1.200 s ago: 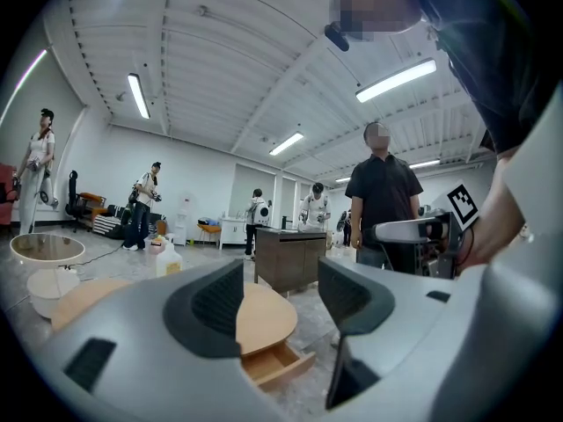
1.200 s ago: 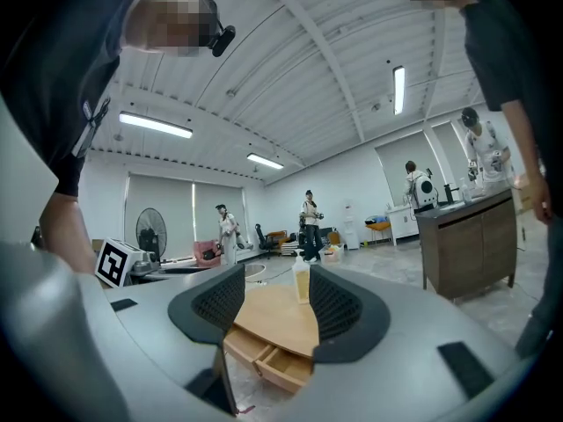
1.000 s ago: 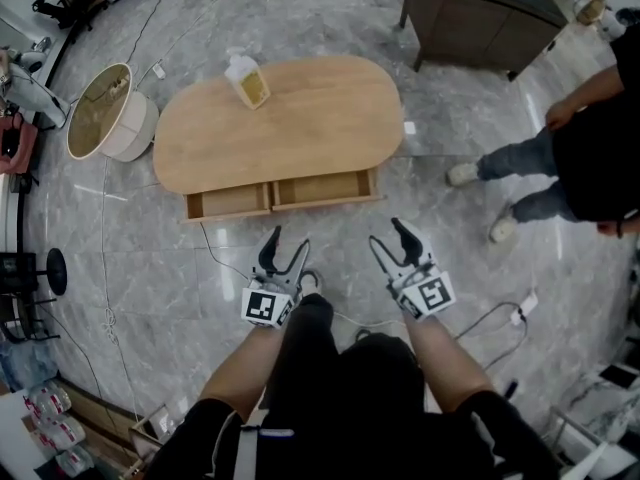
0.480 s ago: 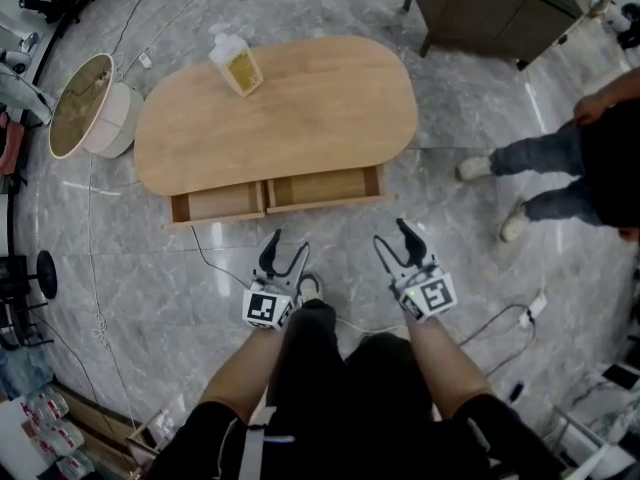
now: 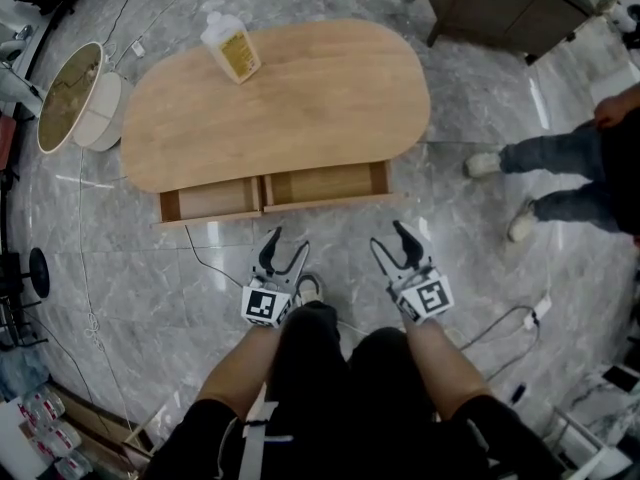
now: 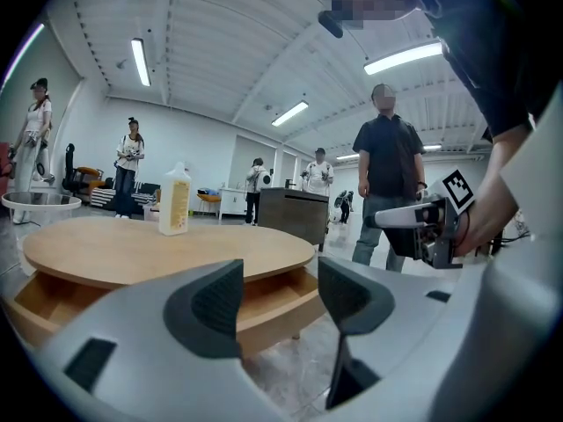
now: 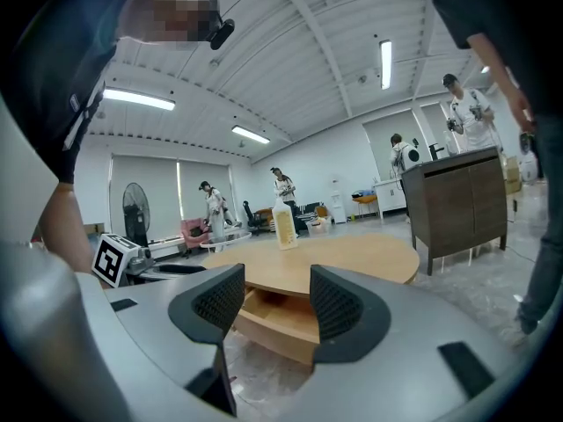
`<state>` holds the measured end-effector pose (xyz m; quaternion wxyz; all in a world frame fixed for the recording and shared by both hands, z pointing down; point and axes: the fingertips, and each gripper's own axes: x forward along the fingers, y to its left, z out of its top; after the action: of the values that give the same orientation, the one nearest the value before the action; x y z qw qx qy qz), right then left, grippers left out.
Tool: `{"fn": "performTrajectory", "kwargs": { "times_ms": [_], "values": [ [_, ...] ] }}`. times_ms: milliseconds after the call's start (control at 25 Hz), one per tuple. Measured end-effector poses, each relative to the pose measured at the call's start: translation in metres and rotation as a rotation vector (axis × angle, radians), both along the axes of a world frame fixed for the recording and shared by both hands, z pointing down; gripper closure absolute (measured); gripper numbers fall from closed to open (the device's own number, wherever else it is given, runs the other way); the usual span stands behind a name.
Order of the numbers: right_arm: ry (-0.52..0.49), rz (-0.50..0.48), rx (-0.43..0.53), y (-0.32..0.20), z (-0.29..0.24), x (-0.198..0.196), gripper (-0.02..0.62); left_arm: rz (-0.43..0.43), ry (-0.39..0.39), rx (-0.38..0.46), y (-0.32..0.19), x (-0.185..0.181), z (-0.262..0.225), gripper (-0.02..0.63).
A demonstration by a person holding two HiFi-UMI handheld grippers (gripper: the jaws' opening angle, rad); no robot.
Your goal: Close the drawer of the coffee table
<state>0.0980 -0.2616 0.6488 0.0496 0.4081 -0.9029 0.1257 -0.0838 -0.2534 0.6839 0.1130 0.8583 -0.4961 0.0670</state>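
The oval wooden coffee table (image 5: 290,98) stands ahead of me with its two front drawers pulled out, the left drawer (image 5: 211,203) and the right drawer (image 5: 325,184). My left gripper (image 5: 286,248) hovers over the floor a short way before the drawers, open and empty. My right gripper (image 5: 390,238) hangs level with it near the right drawer's corner, also open with nothing held. In the left gripper view the open drawer (image 6: 271,290) shows between the jaws. In the right gripper view the drawer (image 7: 274,313) sits just beyond the open jaws.
A yellowish bottle (image 5: 230,48) stands on the table's far left. A round white side table (image 5: 72,96) is at the left, a dark cabinet (image 5: 500,3) at the back right. A bystander's legs (image 5: 555,173) are at the right. Cables (image 5: 500,323) lie on the marble floor.
The table and its open drawers have drawn nearer and lower in the head view as I step forward. Both grippers keep their pose, open.
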Motion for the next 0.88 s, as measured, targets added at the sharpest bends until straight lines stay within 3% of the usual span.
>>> {"fn": "performTrajectory", "kwargs": {
  "times_ms": [640, 880],
  "values": [
    [-0.007, -0.011, 0.052, -0.023, 0.074, -0.005, 0.374, 0.077, -0.034, 0.073, -0.014, 0.002, 0.073, 0.357],
    [-0.002, -0.011, 0.090, -0.034, 0.117, -0.002, 0.374, 0.092, -0.007, 0.108, -0.021, 0.000, 0.102, 0.357]
  ]
}}
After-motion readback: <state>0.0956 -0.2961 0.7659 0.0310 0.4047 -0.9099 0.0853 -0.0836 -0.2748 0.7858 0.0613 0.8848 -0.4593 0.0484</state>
